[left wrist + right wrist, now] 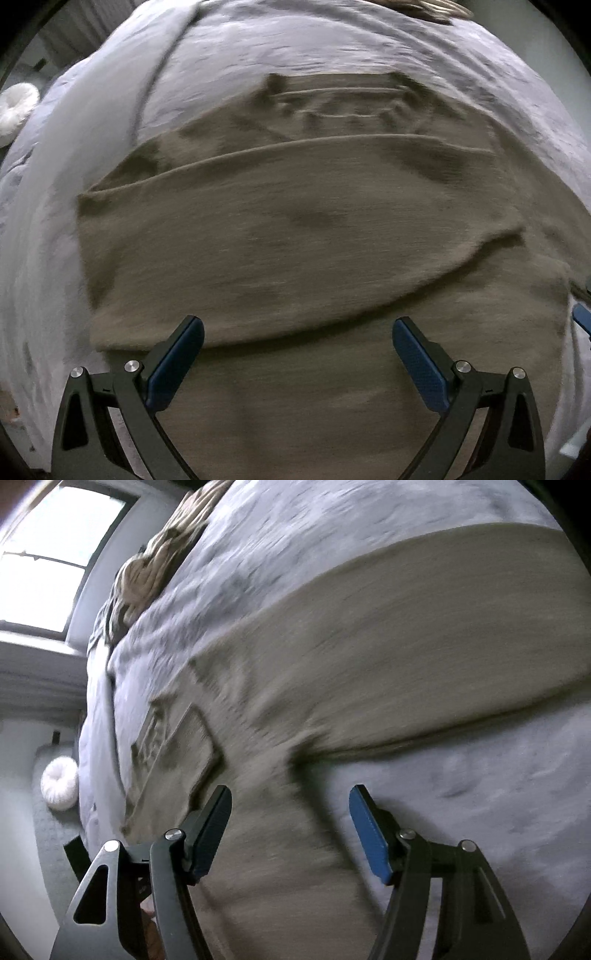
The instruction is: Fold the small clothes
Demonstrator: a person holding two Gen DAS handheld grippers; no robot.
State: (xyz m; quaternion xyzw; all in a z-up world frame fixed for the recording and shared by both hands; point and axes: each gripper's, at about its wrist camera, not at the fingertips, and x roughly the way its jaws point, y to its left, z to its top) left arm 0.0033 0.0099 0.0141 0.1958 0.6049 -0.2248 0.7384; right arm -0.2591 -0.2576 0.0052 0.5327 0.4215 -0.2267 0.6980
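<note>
Bed (332, 48): covered by a rumpled pale grey quilt that gives a soft, uneven base; a crease pressed here may not hold, and fabric could drag with the quilt if a tool snags both.
Garment (295, 240): an olive-brown knitted piece lying spread on the quilt, with one flap already turned over its middle and a ribbed, patterned section at the far end. In the right view it (369, 646) runs as a long band across the bed.
Fold risk: the turned flap lies loose with a curved edge; I judge it could slide open or bunch if the next pull comes from one side only.
Grip risk: the knit looks thick and stretchy, so a shallow pinch may catch only the top layer and leave the under layer behind.
Blur: both views are smeared, so fine edges of the cloth are hard to place.
Left tool (297, 334): points steeply down over the near part of the garment, jaws wide apart, nothing between the pads.
Right tool (290, 808): tilted down at a slant over the garment's edge where it meets the quilt, jaws fairly wide, gripping nothing.
Beige cloth (155, 565): crumpled at the bed's far side, well apart from the work.
White cushion (59, 779): on the floor beside the bed, clear of both tools.
</note>
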